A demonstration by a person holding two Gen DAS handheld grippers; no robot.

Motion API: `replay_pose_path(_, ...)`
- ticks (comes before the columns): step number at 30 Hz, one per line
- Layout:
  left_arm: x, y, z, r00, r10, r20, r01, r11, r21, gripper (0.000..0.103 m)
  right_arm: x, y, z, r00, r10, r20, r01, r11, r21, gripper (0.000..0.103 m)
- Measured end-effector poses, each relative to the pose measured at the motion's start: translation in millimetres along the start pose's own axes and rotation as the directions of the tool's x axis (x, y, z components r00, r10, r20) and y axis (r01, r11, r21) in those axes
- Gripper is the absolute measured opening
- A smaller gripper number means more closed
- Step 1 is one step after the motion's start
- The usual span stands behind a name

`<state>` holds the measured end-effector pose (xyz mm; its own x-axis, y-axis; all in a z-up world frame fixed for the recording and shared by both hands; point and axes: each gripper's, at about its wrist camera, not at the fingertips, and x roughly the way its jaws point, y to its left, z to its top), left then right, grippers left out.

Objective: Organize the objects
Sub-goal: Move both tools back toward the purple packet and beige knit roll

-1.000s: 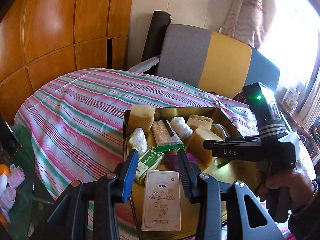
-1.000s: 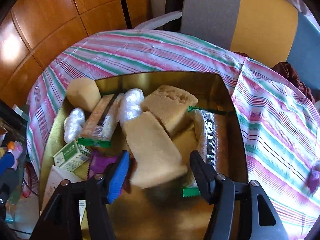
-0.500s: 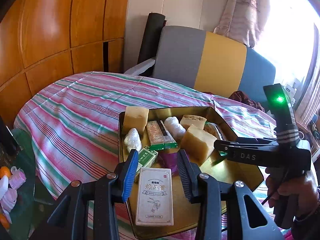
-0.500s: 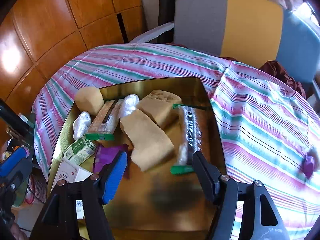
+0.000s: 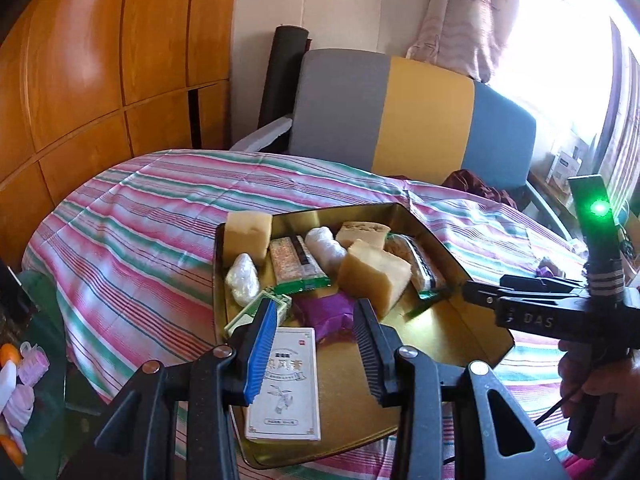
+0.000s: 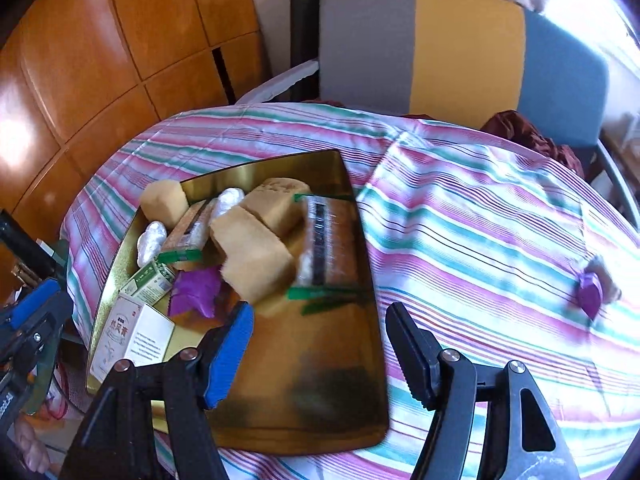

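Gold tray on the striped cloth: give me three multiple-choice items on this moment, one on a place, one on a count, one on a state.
1. Where does the white box lie?
A. in the gold tray, at its near end
B. on the chair
C. on the cloth outside the tray

2. How many tan sponge blocks are in the tray?
A. one
B. three
C. five

3. What is the right gripper holding?
A. a sponge block
B. a green-edged packet
C. nothing

Answers:
1 A, the box lies flat on the tray floor nearest the left gripper.
2 B, one in the far corner and two near the middle.
3 C, only bare tray shows between its open fingers.
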<state>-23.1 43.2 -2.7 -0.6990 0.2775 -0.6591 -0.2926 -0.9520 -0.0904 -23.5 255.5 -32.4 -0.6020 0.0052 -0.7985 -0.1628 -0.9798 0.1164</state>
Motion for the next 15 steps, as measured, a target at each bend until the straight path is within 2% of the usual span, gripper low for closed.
replay_pose_path(7, 1, -18, -2, 1.0, -0.02, -0.01, 0.021, 0.998, 0.053, 0.04, -21, -39, -16, 0.999, -0.045, 0.009, 0.045, 0.998, 0.042, 0.072)
replay_pose_path(15, 4, -47, -2, 0.998, -0.055, -0.021, 0.057, 0.991, 0.121, 0.04, -50, -113, -31, 0.988, -0.152, 0.012, 0.148, 0.975, 0.166, 0.075)
